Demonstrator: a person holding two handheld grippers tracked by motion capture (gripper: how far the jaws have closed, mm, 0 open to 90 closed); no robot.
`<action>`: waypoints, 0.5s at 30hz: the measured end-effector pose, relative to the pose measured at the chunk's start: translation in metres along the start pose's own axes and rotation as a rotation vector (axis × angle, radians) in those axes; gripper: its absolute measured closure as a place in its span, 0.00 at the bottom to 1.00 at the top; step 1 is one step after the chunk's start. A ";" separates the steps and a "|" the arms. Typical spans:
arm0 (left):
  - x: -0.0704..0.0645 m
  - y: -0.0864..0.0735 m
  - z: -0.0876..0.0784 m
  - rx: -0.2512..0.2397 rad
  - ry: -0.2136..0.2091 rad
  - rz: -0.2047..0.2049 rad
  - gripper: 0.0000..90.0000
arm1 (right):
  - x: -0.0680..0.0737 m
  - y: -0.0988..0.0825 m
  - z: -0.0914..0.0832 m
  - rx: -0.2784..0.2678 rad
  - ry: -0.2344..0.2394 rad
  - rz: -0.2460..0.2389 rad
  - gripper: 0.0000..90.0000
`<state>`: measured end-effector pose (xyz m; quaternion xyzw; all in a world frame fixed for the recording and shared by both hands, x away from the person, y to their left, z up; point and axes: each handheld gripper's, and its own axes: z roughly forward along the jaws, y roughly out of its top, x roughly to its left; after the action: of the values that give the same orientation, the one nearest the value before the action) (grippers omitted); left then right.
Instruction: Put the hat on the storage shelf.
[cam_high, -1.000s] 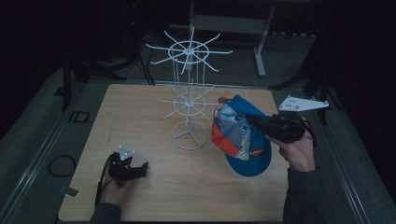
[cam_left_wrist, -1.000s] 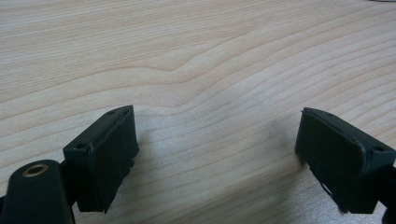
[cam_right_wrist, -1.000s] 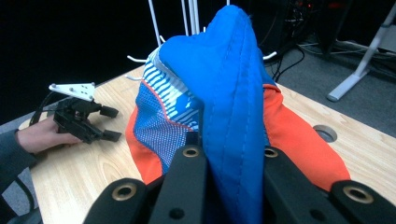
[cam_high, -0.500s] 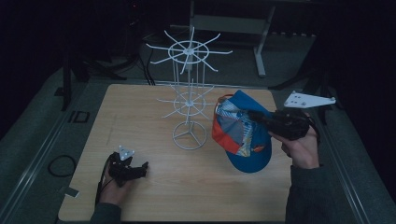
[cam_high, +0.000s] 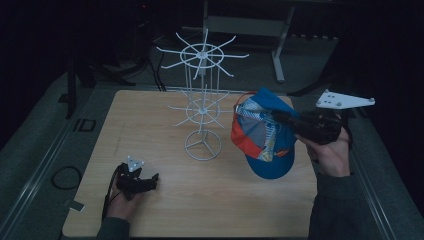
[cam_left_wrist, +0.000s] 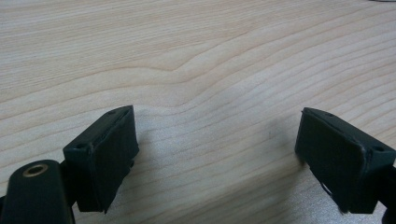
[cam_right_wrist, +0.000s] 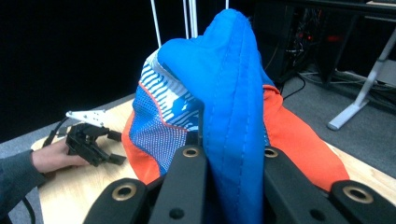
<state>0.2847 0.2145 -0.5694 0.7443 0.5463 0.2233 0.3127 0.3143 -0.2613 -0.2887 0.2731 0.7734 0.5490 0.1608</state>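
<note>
The right gripper (cam_right_wrist: 229, 158) had its jaws pinched on a fold of the cap (cam_high: 262, 135), holding it off the table (cam_high: 150, 120) at the right, just beside the wire rack (cam_high: 202, 107). The cap looked light and soft — likely to sag and swing, so the stiffer brim would be a surer hold. It was blue, with orange and striped mesh panels. The left gripper (cam_left_wrist: 217, 154) rested wide open and empty at the near left.
</note>
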 end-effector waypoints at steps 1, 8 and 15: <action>0.000 0.000 0.000 0.000 0.000 0.000 0.15 | 0.000 0.001 -0.001 -0.005 0.001 0.002 0.97; 0.000 0.000 0.000 0.000 0.000 0.000 0.15 | 0.001 0.006 -0.003 -0.022 0.013 -0.005 0.97; 0.000 0.000 0.000 0.000 0.000 0.000 0.15 | 0.004 0.013 -0.007 -0.037 0.025 -0.017 0.97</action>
<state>0.2847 0.2145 -0.5694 0.7443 0.5463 0.2233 0.3127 0.3104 -0.2609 -0.2743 0.2564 0.7673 0.5654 0.1609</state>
